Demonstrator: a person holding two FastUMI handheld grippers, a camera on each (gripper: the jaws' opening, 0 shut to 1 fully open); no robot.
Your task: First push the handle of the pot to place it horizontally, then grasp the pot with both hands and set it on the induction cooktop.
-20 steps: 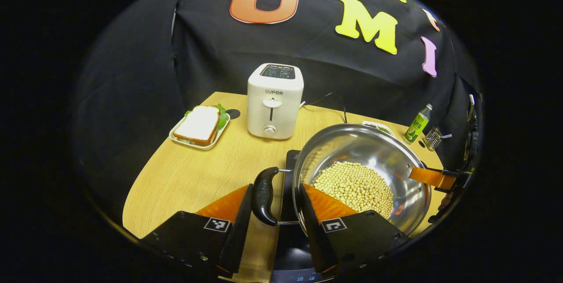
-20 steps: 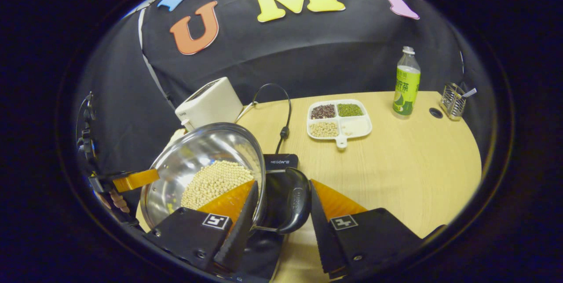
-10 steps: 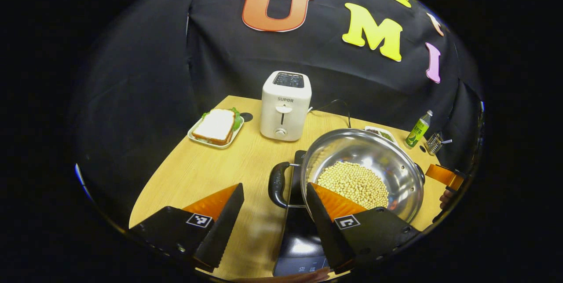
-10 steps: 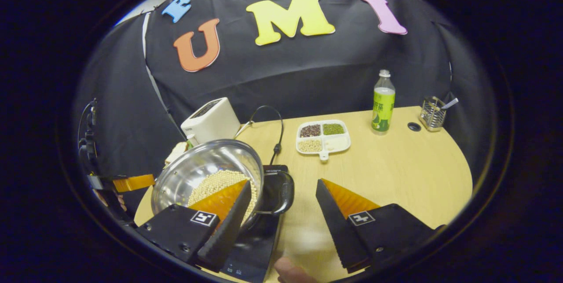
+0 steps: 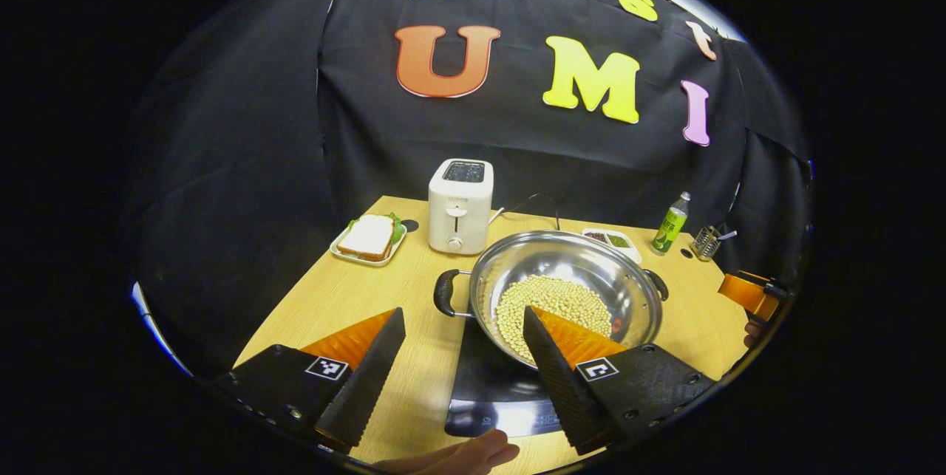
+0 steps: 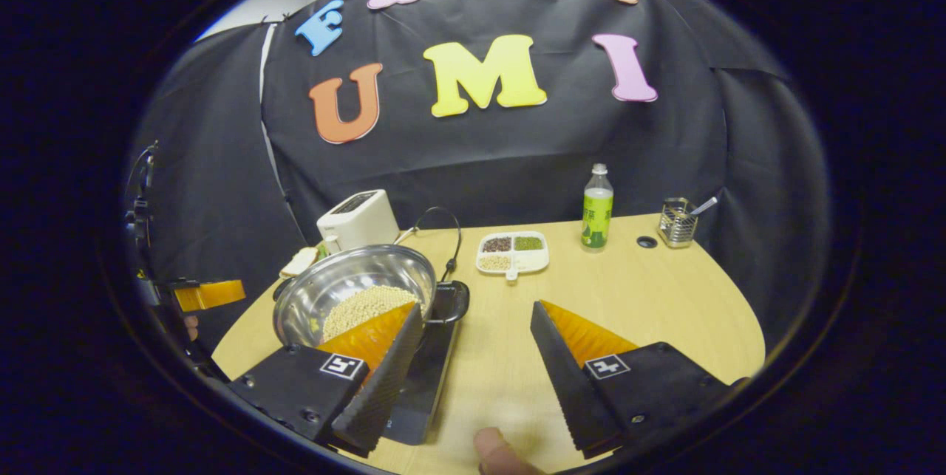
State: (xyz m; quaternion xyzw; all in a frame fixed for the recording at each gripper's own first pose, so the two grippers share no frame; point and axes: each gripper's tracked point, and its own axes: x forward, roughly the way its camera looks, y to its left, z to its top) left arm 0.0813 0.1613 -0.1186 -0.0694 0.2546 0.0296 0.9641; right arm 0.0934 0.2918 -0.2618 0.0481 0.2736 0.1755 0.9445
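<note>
Left gripper view: my left gripper (image 5: 462, 357) hung with its fingers spread wide, gripping nothing. Beyond them the steel pot (image 5: 565, 290) of pale beans sat on the black induction cooktop (image 5: 491, 390), its two black handles level at either side. A white toaster (image 5: 460, 205) and a sandwich plate (image 5: 367, 238) stood farther back on the wooden table (image 5: 332, 305). Right gripper view: my right gripper (image 6: 477, 353) was likewise wide apart and empty, above bare table beside the cooktop. The pot lay to its left, with a sectioned dish (image 6: 512, 252) and a green bottle (image 6: 596, 207) behind.
</note>
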